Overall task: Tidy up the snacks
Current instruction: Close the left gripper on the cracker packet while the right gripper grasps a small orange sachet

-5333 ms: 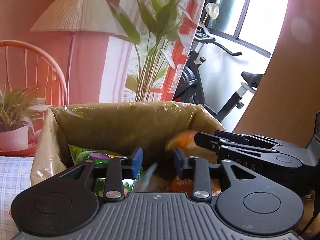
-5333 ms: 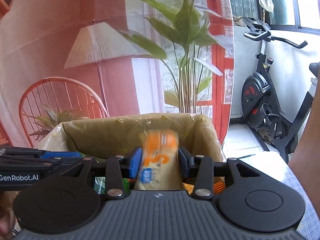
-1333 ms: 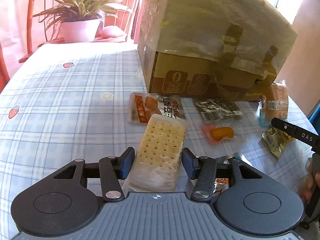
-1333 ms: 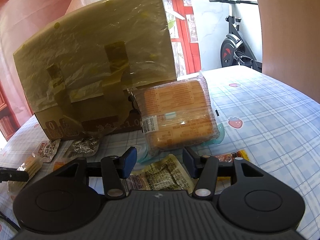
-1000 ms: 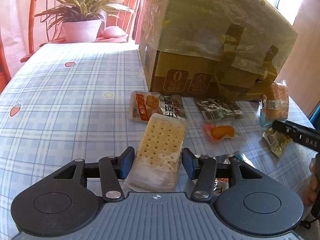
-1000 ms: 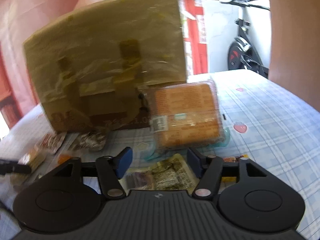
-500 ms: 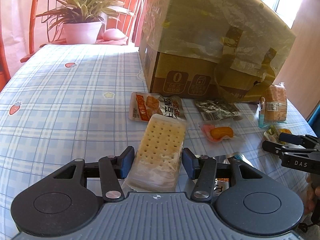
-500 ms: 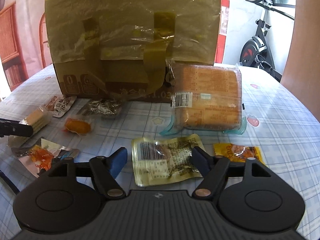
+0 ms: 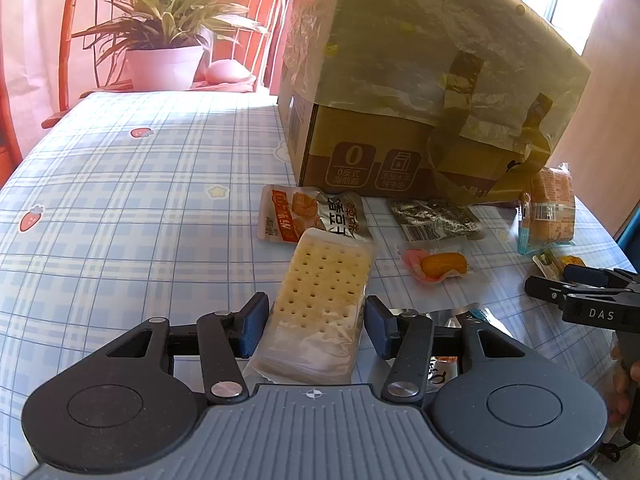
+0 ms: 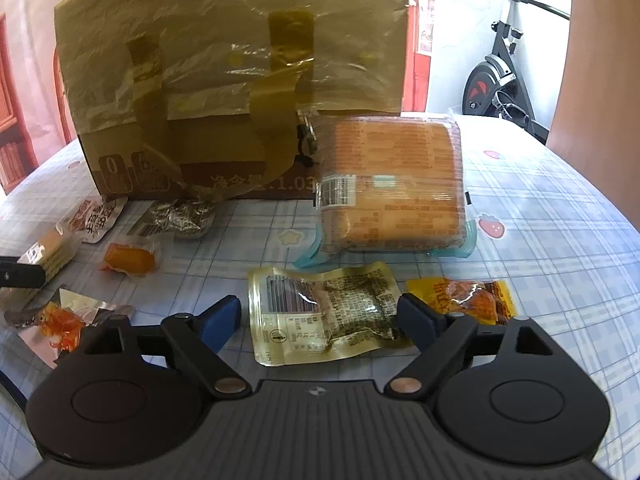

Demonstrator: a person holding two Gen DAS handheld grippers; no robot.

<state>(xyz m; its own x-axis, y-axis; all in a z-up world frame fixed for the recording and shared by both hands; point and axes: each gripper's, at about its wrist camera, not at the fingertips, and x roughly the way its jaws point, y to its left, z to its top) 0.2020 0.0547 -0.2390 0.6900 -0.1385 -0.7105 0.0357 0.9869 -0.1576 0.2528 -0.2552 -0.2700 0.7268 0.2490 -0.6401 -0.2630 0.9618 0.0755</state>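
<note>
My left gripper (image 9: 316,324) has its jaws on either side of a clear pack of pale crackers (image 9: 324,292) that lies on the checked tablecloth; small gaps show at both pads, so it is open around it. My right gripper (image 10: 320,320) is open wide around a yellowish flat snack packet (image 10: 320,316) lying on the cloth. A large orange bread pack (image 10: 392,188) leans against the plastic-lined cardboard box (image 10: 224,72). The right gripper's fingers (image 9: 580,284) show at the right edge of the left wrist view.
Loose snacks lie in front of the box: an orange-and-silver sachet (image 9: 308,216), a silver packet (image 9: 436,220), an orange candy (image 9: 440,264), a yellow spicy-snack packet (image 10: 468,300) and a small orange jelly (image 10: 60,320). A potted plant (image 9: 164,52) stands at the table's far end.
The right gripper has let go of the bread pack, drawn back and opened wide around the yellowish packet. The left gripper has stayed around the crackers.
</note>
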